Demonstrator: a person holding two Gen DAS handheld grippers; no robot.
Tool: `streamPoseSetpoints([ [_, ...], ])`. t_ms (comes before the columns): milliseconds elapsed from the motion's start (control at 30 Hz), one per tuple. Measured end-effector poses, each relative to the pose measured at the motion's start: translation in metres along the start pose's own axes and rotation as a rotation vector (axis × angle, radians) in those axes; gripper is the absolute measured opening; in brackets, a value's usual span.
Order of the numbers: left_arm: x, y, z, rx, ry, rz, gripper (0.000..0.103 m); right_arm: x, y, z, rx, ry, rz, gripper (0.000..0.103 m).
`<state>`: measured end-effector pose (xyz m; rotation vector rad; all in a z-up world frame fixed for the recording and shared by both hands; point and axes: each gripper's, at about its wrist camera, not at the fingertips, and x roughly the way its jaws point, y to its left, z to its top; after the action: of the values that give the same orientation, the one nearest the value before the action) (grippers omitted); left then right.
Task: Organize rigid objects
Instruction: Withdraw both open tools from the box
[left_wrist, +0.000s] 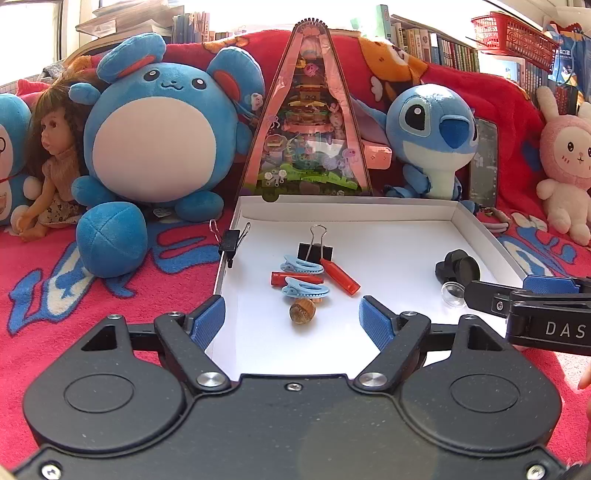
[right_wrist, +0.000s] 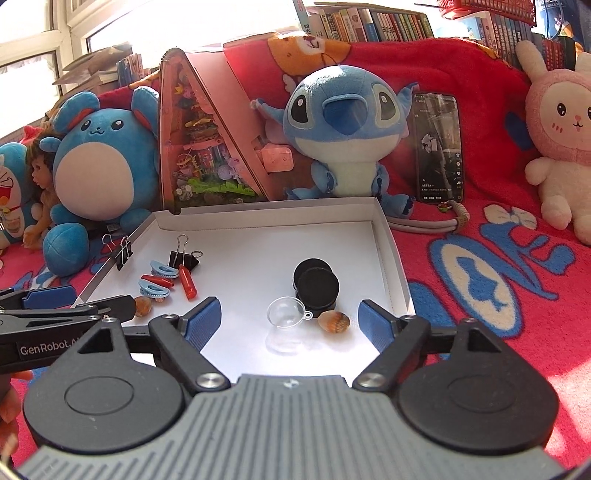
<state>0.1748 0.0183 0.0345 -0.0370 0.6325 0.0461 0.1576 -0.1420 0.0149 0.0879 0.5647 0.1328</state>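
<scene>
Both claws stand apart, empty — left gripper (left_wrist: 291, 317) just behind the nut (left_wrist: 302, 311), right gripper (right_wrist: 290, 319) behind the clear dome (right_wrist: 286, 312); centre each before closing.

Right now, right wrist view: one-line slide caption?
Open right gripper above white tray holding black lids, clear dome, shell.

Strong daylight pours in from the windows (right_wrist: 55, 40) behind the scene, blowing the top of both views out to white. The white tray (left_wrist: 369, 225) glares brightly in the right wrist view, where the clear dome (right_wrist: 286, 312) casts a faint shadow. Fisheye distortion bends the bookshelves (right_wrist: 388, 26) and the edges; focus stays sharp.
</scene>
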Motion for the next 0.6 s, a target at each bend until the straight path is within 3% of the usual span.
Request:
streamPoseSetpoints([
  [600, -0.039, 0.014, -0.016, -0.026, -0.009, -0.044, 0.079, -0.038, -0.002, -0.015, -0.019, -0.045, 0.006, 0.100],
])
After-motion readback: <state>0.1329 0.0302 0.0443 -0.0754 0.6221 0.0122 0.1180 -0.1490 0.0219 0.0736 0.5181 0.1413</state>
